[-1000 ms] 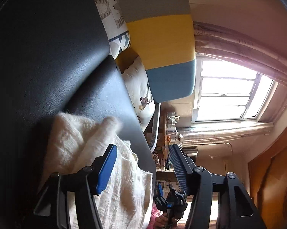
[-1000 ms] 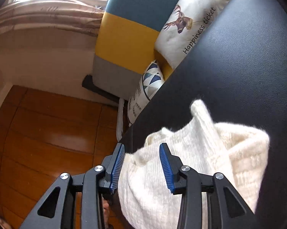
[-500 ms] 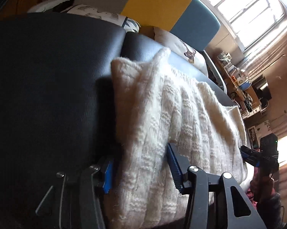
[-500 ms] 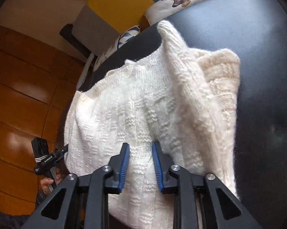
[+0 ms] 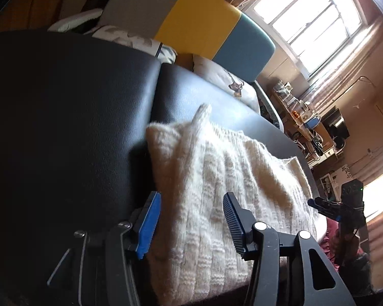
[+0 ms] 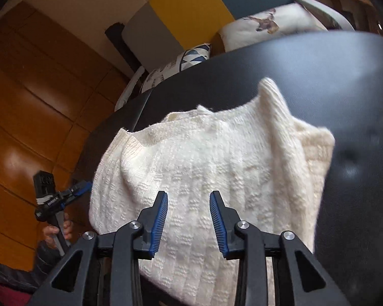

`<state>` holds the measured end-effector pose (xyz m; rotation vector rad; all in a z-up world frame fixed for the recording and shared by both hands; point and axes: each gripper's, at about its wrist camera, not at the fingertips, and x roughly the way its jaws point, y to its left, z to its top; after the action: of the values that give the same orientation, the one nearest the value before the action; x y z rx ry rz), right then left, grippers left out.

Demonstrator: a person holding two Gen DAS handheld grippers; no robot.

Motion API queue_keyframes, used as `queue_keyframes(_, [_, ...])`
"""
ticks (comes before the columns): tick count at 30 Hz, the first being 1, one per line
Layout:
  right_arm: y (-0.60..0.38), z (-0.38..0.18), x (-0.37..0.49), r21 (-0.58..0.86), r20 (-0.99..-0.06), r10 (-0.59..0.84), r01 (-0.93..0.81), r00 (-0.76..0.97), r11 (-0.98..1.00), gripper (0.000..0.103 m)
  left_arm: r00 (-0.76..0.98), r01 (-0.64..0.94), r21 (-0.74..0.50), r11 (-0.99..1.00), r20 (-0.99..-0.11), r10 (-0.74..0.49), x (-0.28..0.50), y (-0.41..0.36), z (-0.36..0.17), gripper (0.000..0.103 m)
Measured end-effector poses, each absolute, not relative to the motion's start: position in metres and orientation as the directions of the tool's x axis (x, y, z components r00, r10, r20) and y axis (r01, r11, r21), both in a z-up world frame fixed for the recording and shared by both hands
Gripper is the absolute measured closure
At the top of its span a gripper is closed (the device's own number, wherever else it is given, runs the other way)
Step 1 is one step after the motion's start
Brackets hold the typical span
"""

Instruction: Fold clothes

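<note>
I have both tongs opening over the cream knitted sweater [image 6: 217, 158], which lies bunched on the black padded worktop [image 5: 64, 127] just ahead of them. My left tongs [image 5: 191, 219] straddle its near edge, my right tongs [image 6: 189, 216] hover above the middle; neither pinches any knit, I think, though the fisheye blurs contact. To fold well, I would flatten the raised ridge beyond the right tongs first, then take matching corners. No writing is legible, even on the deer cushion [image 6: 265, 25].
</note>
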<state>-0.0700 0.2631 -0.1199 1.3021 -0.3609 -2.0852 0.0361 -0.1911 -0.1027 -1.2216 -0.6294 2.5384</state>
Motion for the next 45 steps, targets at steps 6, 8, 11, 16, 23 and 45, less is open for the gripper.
queue_keyframes(6, [0.191, -0.117, -0.107, 0.332, -0.809, -0.502, 0.467, -0.307, -0.82, 0.068, -0.62, -0.273, -0.275, -0.922, -0.682, 0.388, 0.001, -0.135, -0.074, 0.047])
queue_keyframes(8, [0.175, -0.128, -0.121, 0.309, -0.84, -0.468, 0.465, -0.276, -0.83, 0.068, -0.591, -0.342, -0.211, -0.916, -0.709, 0.384, -0.007, -0.126, -0.079, 0.047])
queue_keyframes(11, [0.167, -0.146, -0.133, 0.221, -0.894, -0.369, 0.466, -0.255, -0.857, 0.068, -0.518, -0.395, -0.188, -0.899, -0.763, 0.387, -0.033, -0.108, -0.095, 0.047])
queue_keyframes(16, [0.157, -0.155, -0.124, 0.095, -0.899, -0.305, 0.541, -0.313, -0.836, 0.063, -0.388, -0.401, -0.212, -0.891, -0.842, 0.375, -0.072, -0.09, -0.123, 0.047])
queue_keyframes(23, [0.151, -0.155, -0.106, 0.022, -0.873, -0.299, 0.581, -0.385, -0.814, 0.094, -0.48, -0.313, -0.279, -0.908, -0.779, 0.404, -0.06, -0.101, -0.114, 0.095])
queue_keyframes(45, [0.17, -0.158, -0.142, 0.065, -0.829, -0.267, 0.389, -0.491, -0.919, 0.093, -0.702, -0.116, -0.106, -0.988, -0.695, 0.157, -0.069, -0.148, -0.087, 0.048])
